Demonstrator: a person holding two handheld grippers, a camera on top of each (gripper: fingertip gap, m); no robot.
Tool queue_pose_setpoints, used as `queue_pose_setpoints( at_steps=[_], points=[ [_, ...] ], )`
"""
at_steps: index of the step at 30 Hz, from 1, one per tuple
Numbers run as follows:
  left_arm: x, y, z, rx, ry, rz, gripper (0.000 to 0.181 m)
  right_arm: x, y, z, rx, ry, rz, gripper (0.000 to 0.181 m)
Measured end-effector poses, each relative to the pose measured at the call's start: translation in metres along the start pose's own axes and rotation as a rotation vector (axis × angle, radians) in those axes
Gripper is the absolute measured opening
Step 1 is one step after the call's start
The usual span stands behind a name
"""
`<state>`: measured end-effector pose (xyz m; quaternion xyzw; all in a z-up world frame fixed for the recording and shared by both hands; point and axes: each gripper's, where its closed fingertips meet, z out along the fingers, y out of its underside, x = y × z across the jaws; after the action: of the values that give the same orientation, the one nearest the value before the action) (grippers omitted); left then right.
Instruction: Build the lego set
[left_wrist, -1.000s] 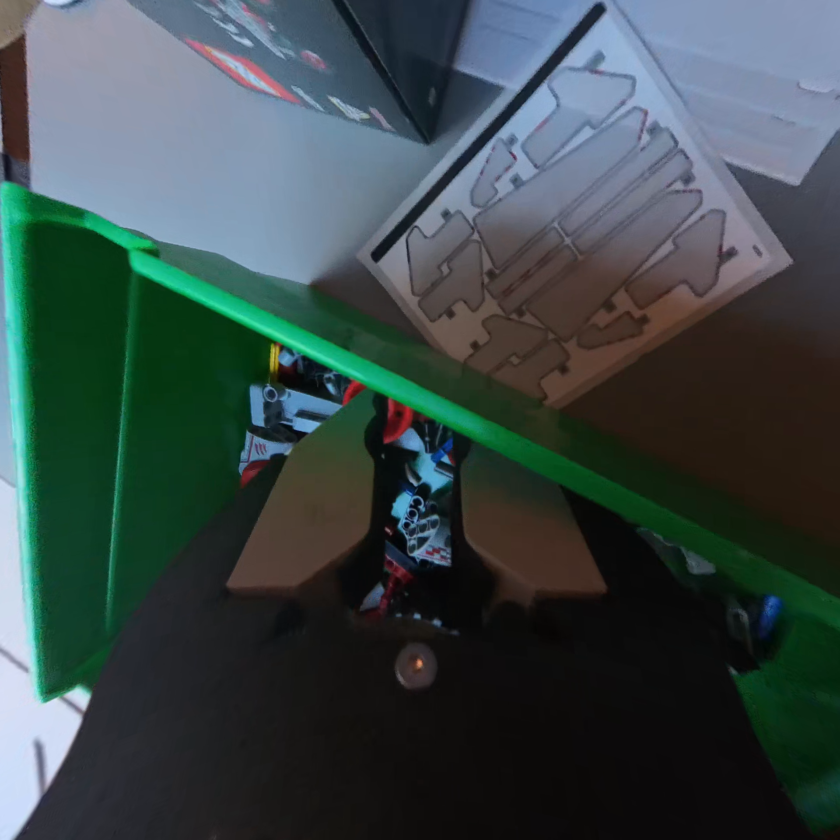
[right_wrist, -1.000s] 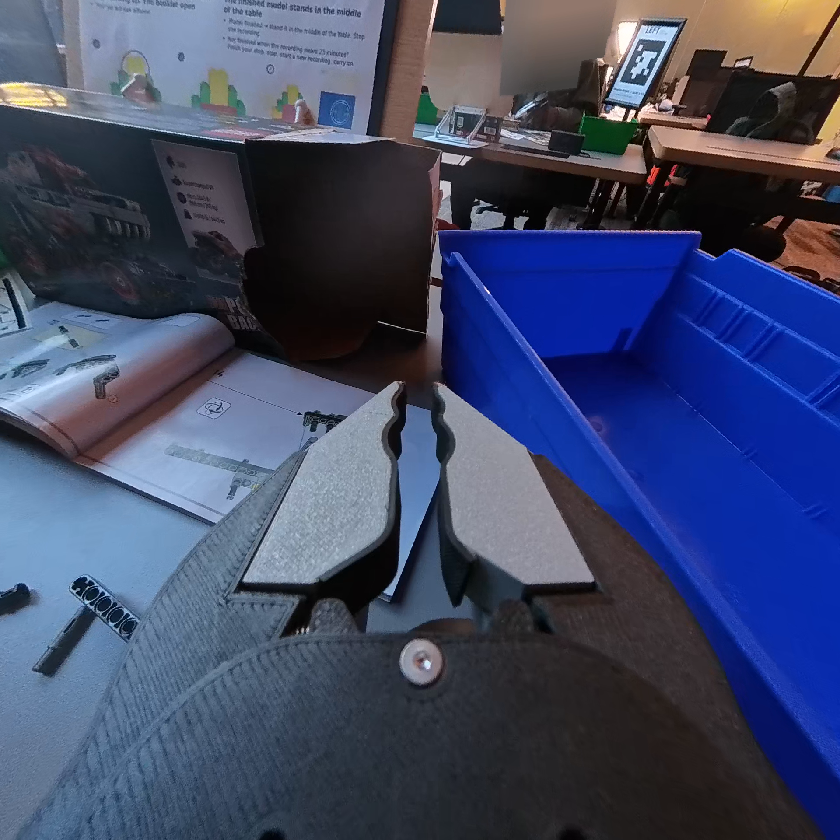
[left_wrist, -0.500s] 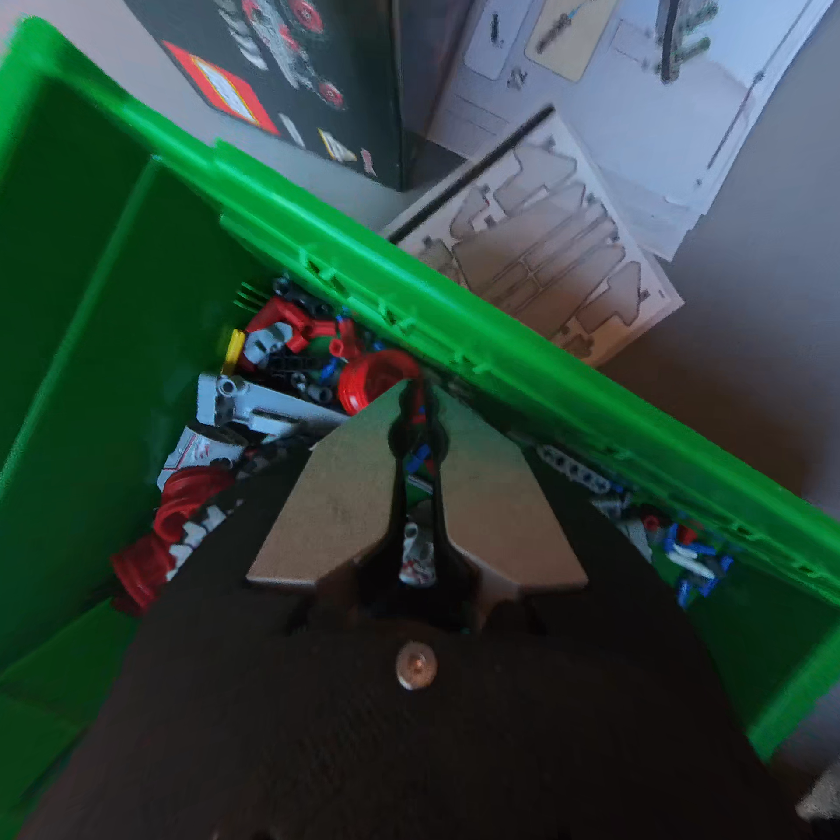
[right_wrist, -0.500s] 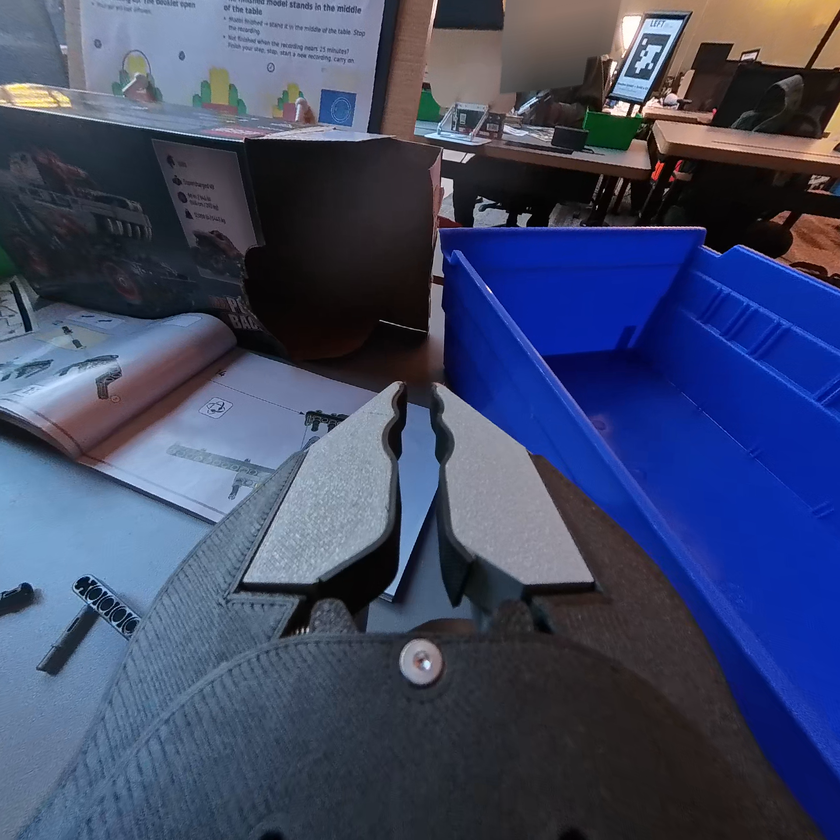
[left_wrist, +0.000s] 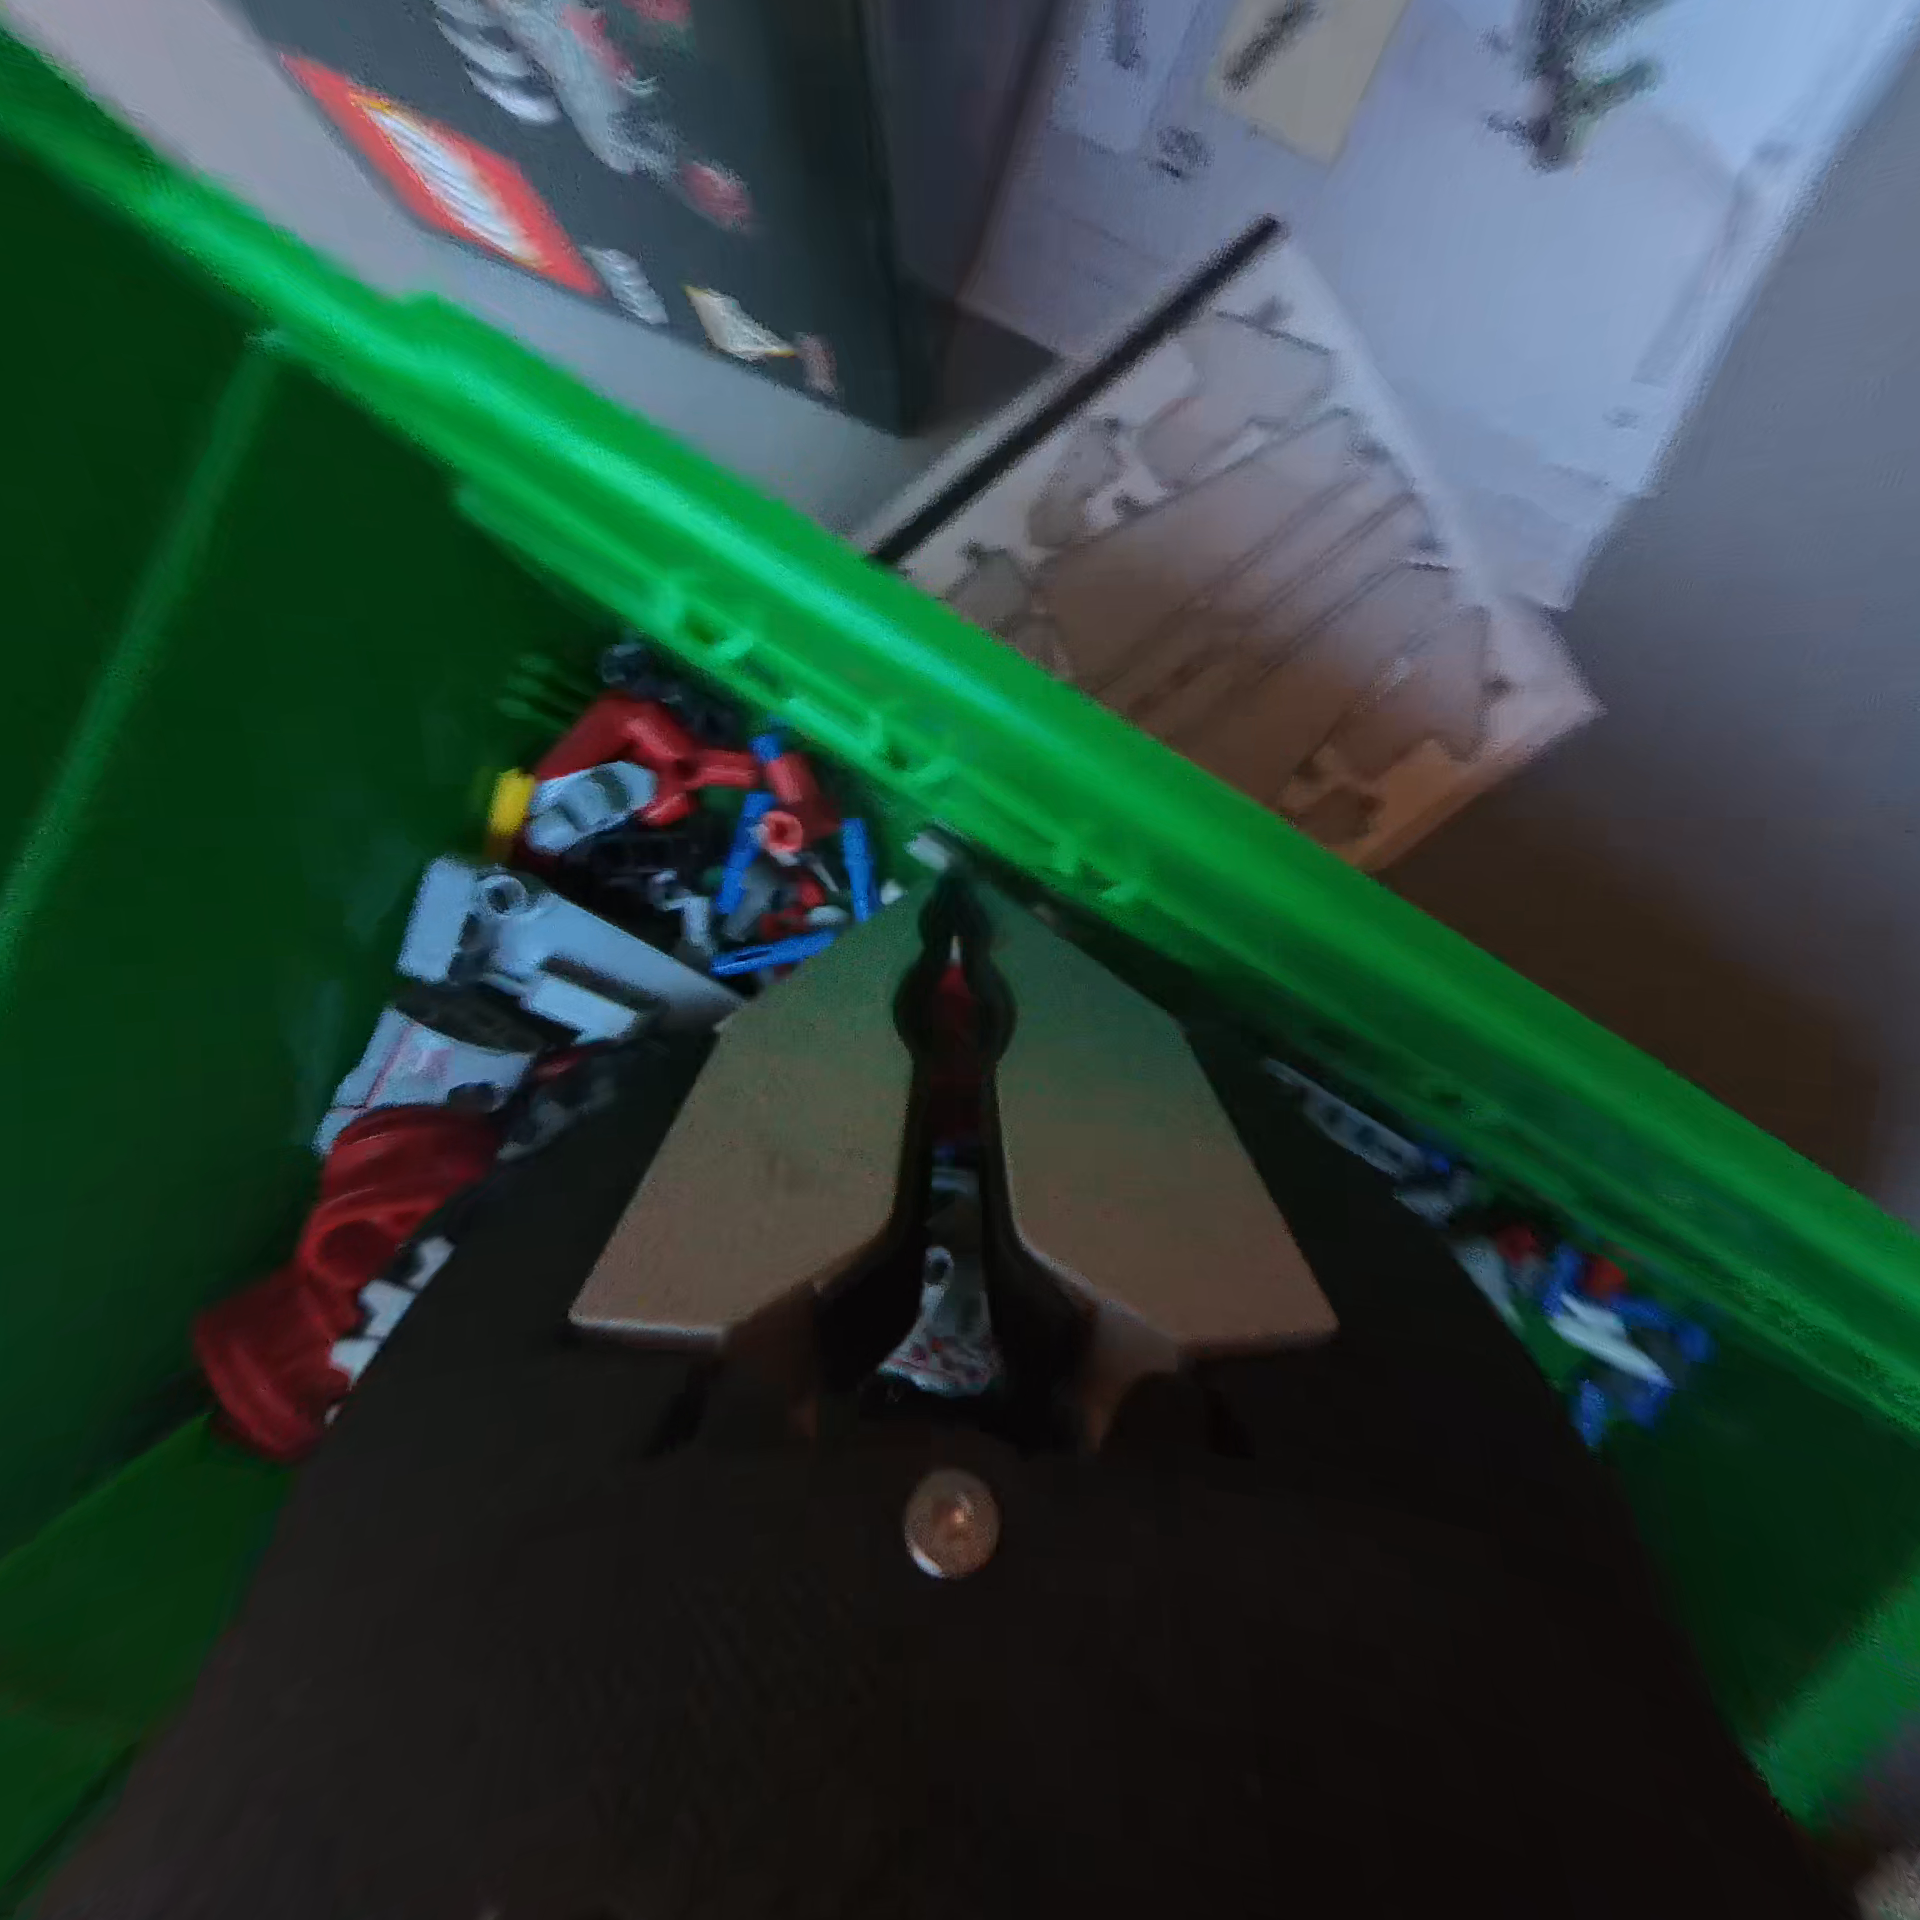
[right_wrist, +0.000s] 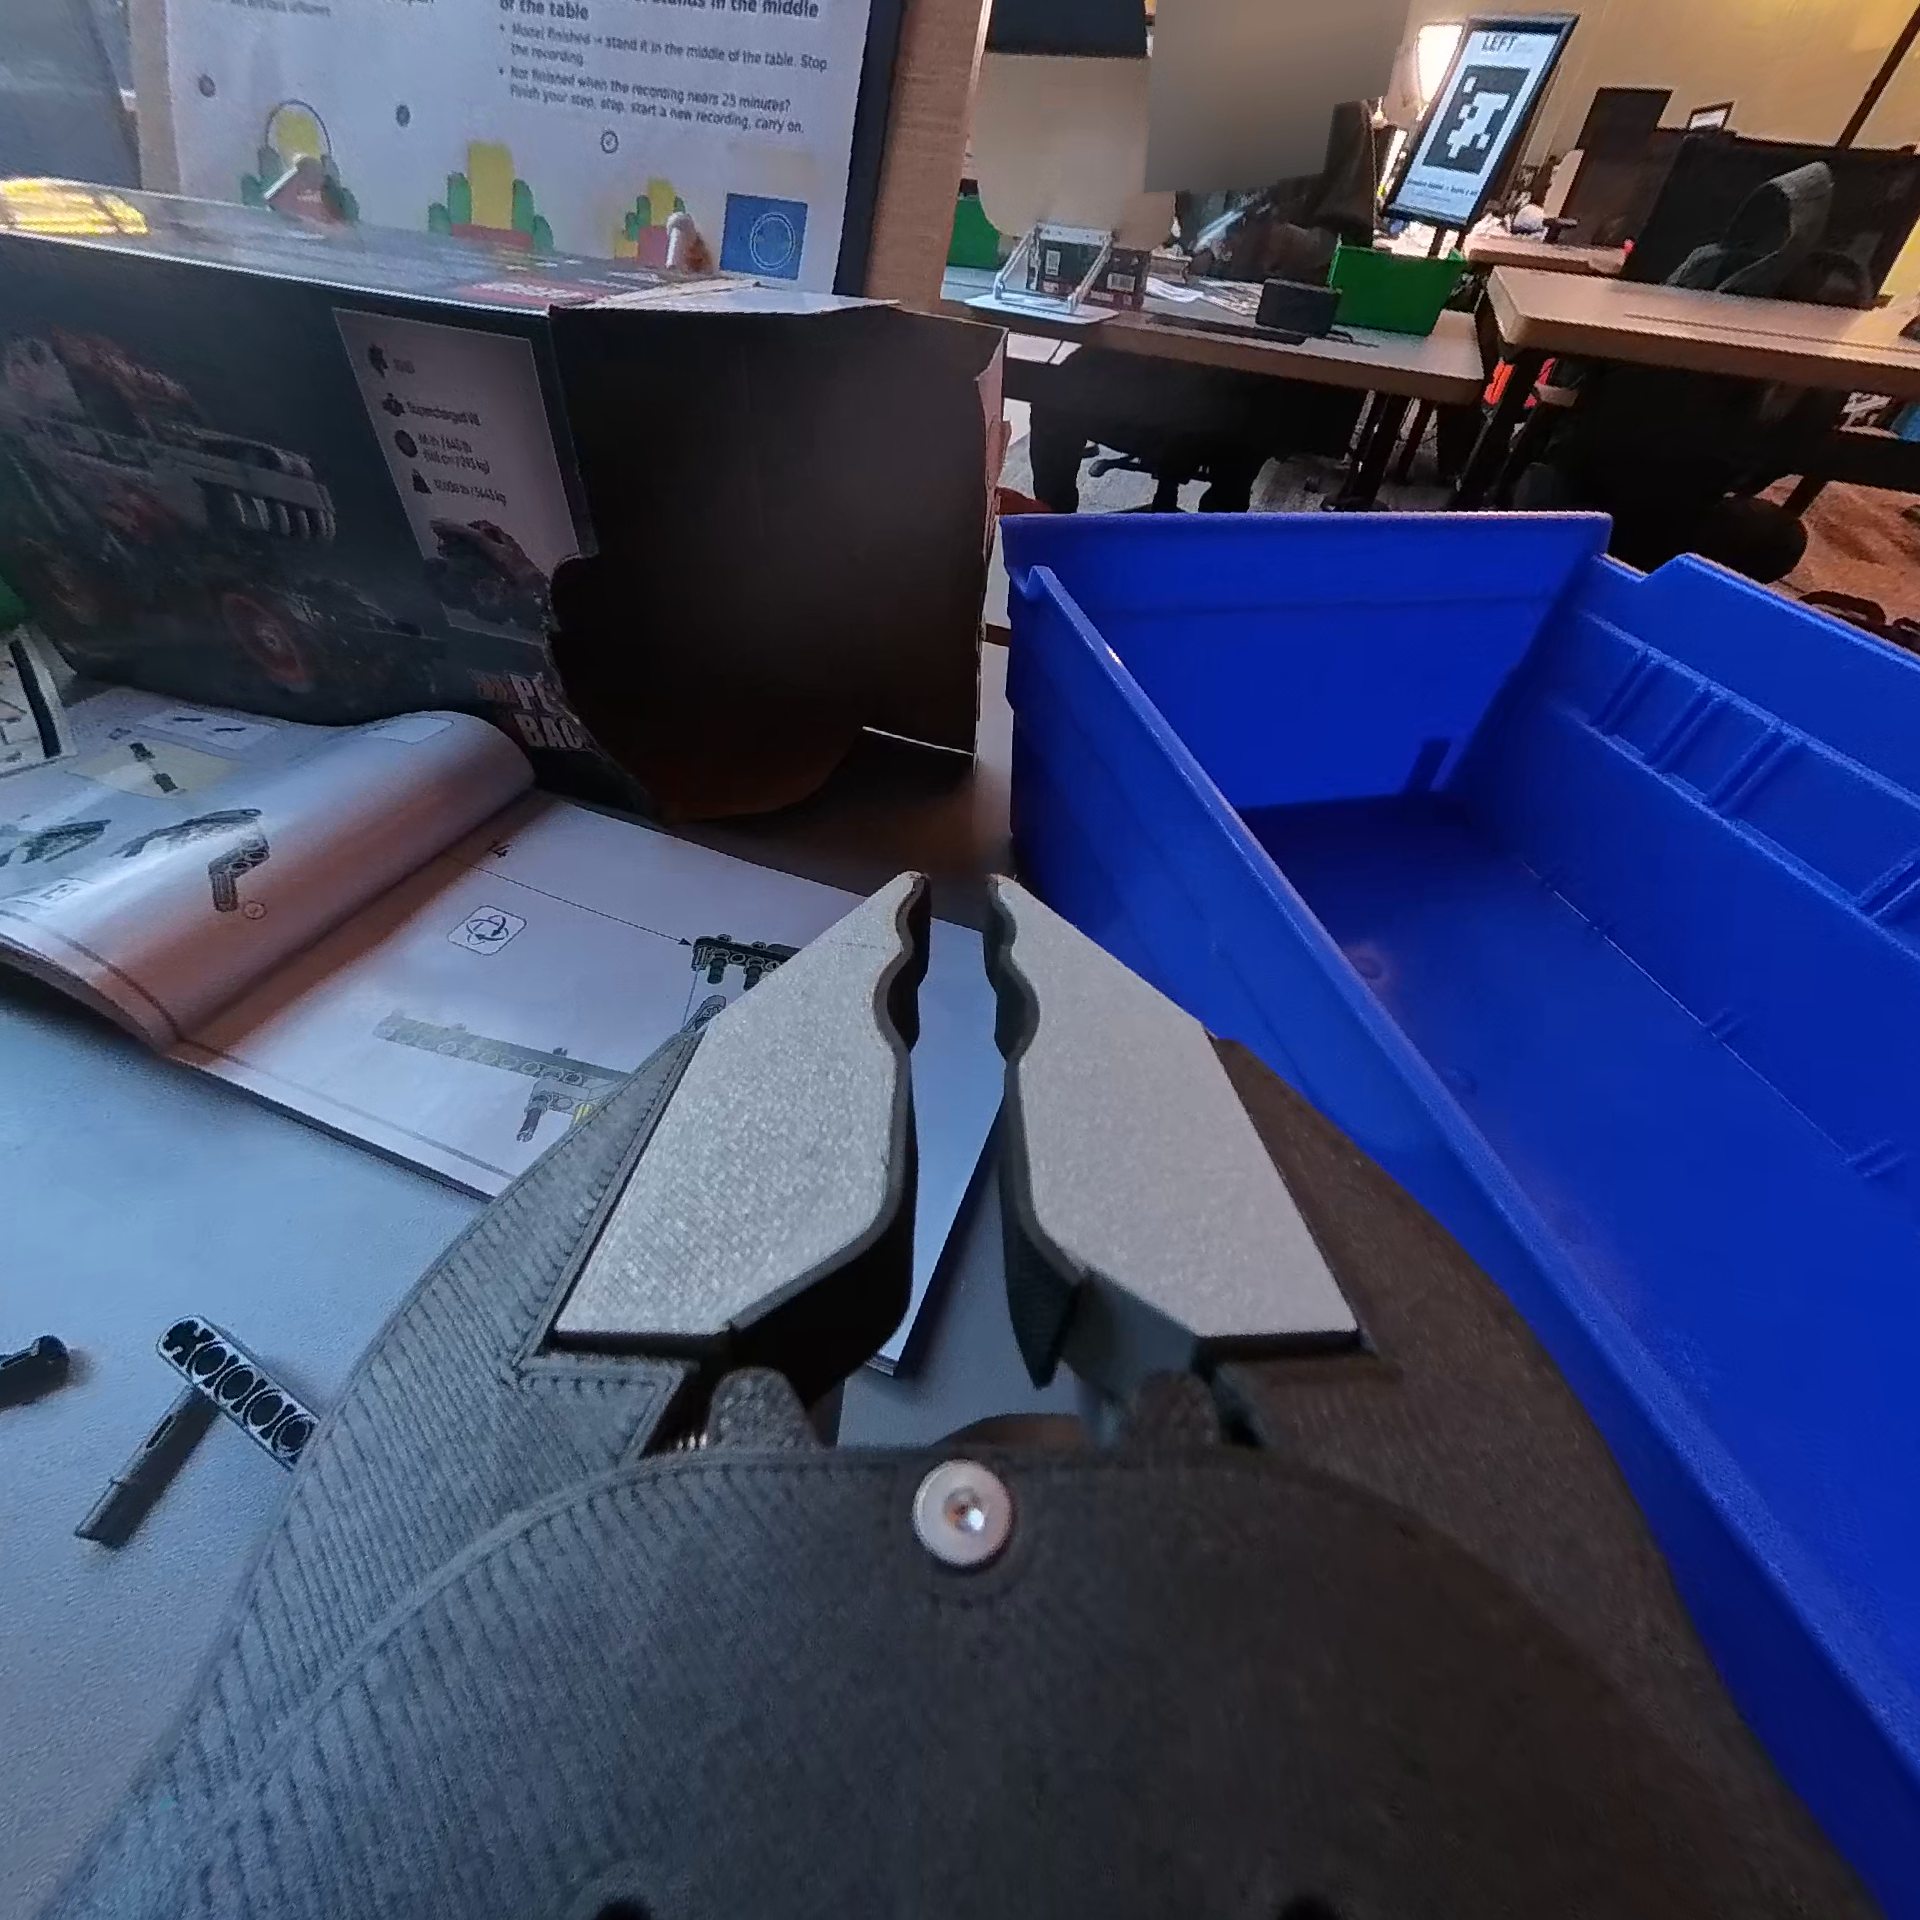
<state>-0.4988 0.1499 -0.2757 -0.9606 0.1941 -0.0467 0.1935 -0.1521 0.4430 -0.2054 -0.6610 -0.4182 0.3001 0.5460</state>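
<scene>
left gripper (left_wrist: 954, 914) nearly closed, maybe pinching something red, blurred | right gripper (right_wrist: 956, 894) narrow gap, empty | glossy blue bin (right_wrist: 1558, 935)

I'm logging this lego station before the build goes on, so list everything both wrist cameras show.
green bin: one, green, under left gripper
loose lego pieces: many, red, blue, grey, in green bin
blue bin: one, blue, looks empty, at right
set box: one, dark, behind booklet
instruction booklet: one, white, open on table
sticker sheet: one, pale, beside green bin
black pieces: about three, table at left
left gripper: fingers nearly closed
right gripper: fingers slightly apart, nothing held
</scene>
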Motion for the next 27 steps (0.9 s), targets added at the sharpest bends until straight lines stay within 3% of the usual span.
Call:
queue_pose_setpoints(
  at_steps=[7, 13, 17, 20, 27],
  points=[
    [-0.015, 0.018, -0.005, -0.077, -0.075, 0.019, 0.000, 0.000, 0.000, 0.000, 0.001, -0.002, -0.001, 0.006],
    [-0.018, 0.015, -0.016, -0.037, -0.052, -0.010, 0.002, -0.001, 0.000, 0.000, -0.002, -0.003, -0.003, 0.006],
    [-0.031, -0.003, -0.040, 0.092, -0.107, -0.073, 0.003, 0.000, 0.000, 0.000, -0.003, -0.003, -0.001, 0.006],
    [-0.039, -0.015, -0.049, 0.157, -0.148, -0.105, 0.009, 0.000, 0.000, 0.000, -0.003, -0.001, -0.003, 0.006],
    [-0.041, -0.013, -0.039, 0.130, -0.170, -0.094, 0.029, 0.000, 0.000, 0.000, -0.001, 0.001, -0.007, 0.006]
  ],
)
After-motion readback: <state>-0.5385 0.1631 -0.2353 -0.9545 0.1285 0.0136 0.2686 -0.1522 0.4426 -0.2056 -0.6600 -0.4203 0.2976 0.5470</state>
